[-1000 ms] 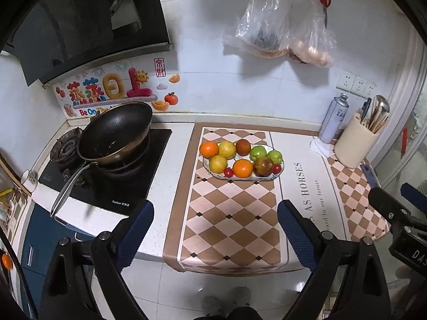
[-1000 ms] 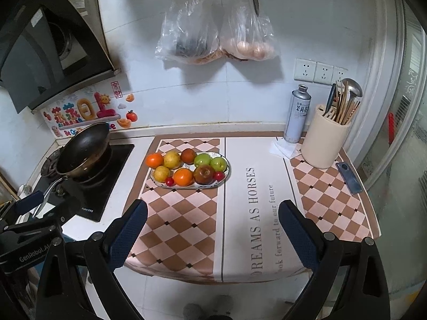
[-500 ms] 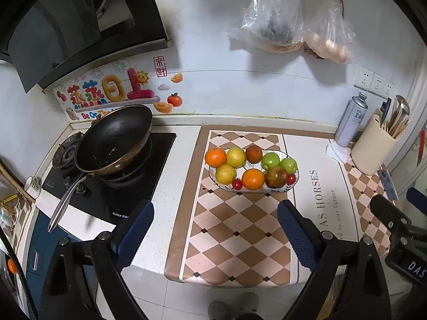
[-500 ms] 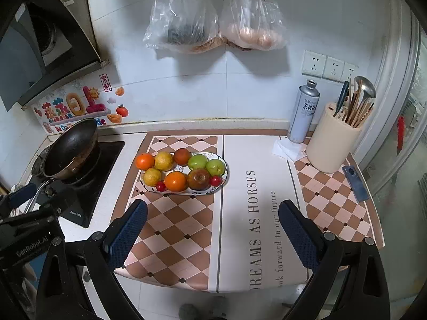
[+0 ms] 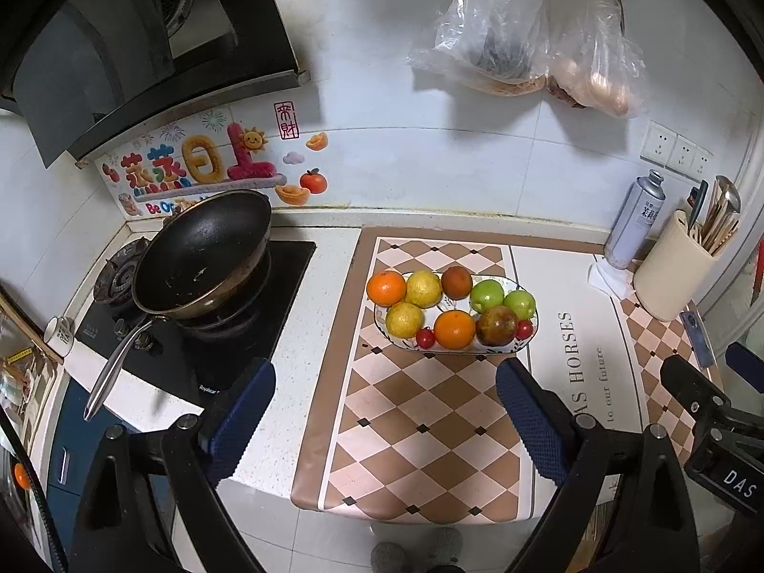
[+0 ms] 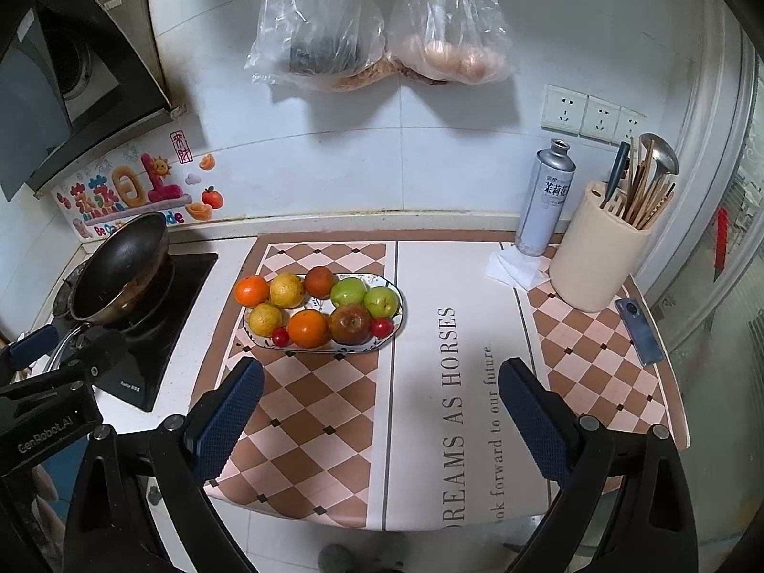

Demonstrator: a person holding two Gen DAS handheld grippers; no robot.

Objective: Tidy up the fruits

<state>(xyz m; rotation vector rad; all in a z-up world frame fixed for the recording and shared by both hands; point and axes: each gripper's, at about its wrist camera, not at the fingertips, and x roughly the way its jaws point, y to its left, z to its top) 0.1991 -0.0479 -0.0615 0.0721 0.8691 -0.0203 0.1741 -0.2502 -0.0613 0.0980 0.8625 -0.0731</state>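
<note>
The fruits [image 5: 453,308] lie together on an oval plate [image 5: 531,334] on the counter [image 5: 286,334], grouped roughly by kind (oranges, lemons, green apples, small red ones). Left claw [image 5: 384,410] and right claw [image 6: 382,406] both hang wide open and empty, short of the plate. This fits either a sorted plate or one about to be rearranged; nothing here settles which, so no next move can be named.
</note>
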